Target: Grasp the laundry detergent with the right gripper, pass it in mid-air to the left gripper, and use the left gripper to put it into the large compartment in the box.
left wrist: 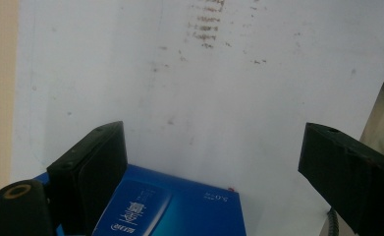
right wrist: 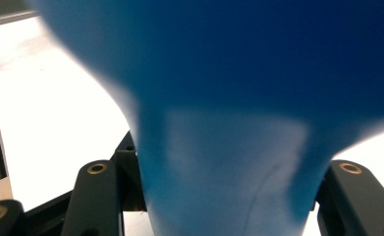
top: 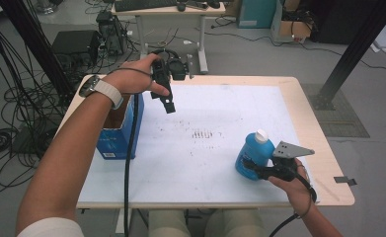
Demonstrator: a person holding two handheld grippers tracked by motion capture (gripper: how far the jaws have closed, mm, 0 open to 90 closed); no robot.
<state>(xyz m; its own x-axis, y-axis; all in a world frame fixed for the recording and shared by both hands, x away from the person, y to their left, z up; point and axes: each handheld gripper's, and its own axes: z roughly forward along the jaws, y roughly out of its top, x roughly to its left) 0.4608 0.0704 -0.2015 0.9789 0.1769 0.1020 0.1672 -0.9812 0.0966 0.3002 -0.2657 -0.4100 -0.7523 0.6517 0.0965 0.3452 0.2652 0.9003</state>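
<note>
White table top (top: 220,113) is carrying the job. Right gripper (top: 253,168) is clamping the blue bottle (top: 252,152) at lower right, resting on the table. Left gripper (top: 165,97) is hanging released, empty, above the open blue box (top: 119,134) at left. Judging: grab done; bottle probably going into the box, not yet started.

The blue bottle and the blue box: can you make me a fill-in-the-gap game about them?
1. The right hand-held gripper is shut on the blue ____ with the white cap.
2. The left hand-held gripper hangs with its jaws ____ and nothing between them.
3. The blue box stands near the table's ____ edge in the high view.
4. The sheet covering the table is ____ in colour.

Missing words: bottle; open; left; white
</note>
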